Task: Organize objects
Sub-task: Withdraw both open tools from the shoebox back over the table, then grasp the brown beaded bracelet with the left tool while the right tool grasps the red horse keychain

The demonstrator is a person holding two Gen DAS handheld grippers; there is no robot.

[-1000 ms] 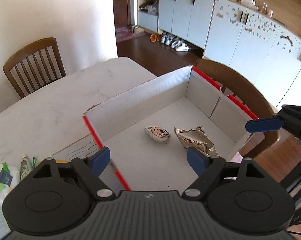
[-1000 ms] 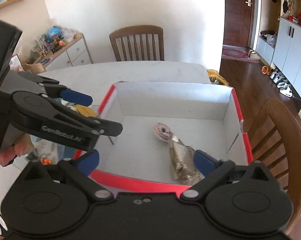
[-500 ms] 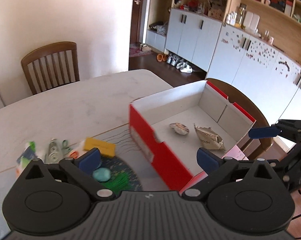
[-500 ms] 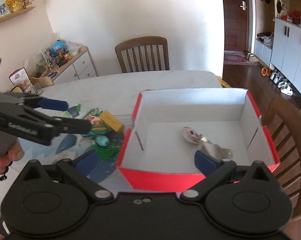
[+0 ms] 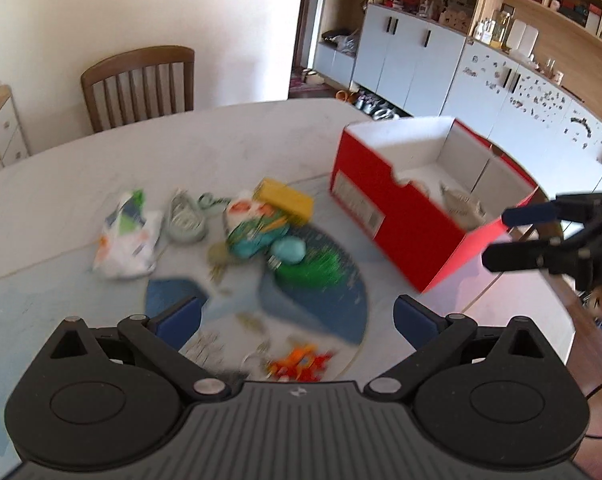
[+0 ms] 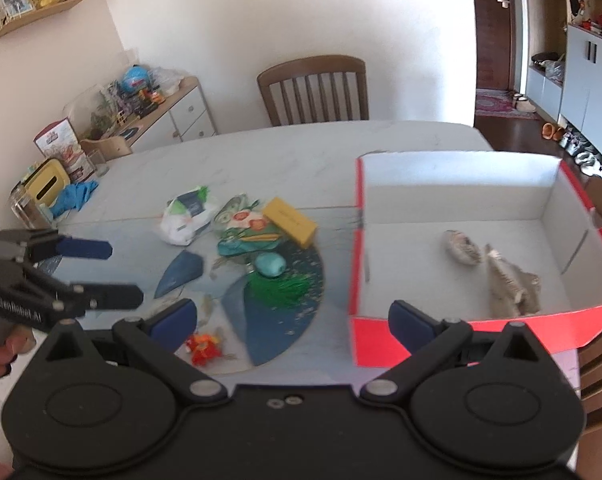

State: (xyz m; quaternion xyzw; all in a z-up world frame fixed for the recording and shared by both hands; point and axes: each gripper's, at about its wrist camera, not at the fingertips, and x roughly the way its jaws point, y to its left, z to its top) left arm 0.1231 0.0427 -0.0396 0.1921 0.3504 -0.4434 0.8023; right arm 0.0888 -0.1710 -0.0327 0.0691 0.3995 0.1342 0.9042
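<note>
A red box (image 5: 385, 204) (image 6: 357, 240) with a white inside stands on the right of the marble table. It holds a shell-like object (image 6: 463, 247) and a crumpled foil packet (image 6: 509, 284). Left of it lie a yellow box (image 6: 289, 222), a colourful snack bag (image 6: 245, 232), a white and green packet (image 6: 185, 220), a teal ball (image 6: 269, 264) with a green tassel (image 6: 281, 290), and a small red toy (image 6: 203, 349). My left gripper (image 5: 297, 320) is open and empty above the round blue mat. My right gripper (image 6: 293, 320) is open and empty, near the box's front left corner.
A wooden chair (image 6: 315, 90) stands at the table's far side, another at the right edge (image 6: 597, 344). A glass (image 6: 25, 208), a yellow container (image 6: 47, 184) and a blue cloth (image 6: 75, 196) sit at the far left. Cabinets (image 5: 441, 60) line the right wall.
Both grippers have drawn back and to the left, away from the box. The pile of loose objects on the mat has come into view. Both stay open and empty.
</note>
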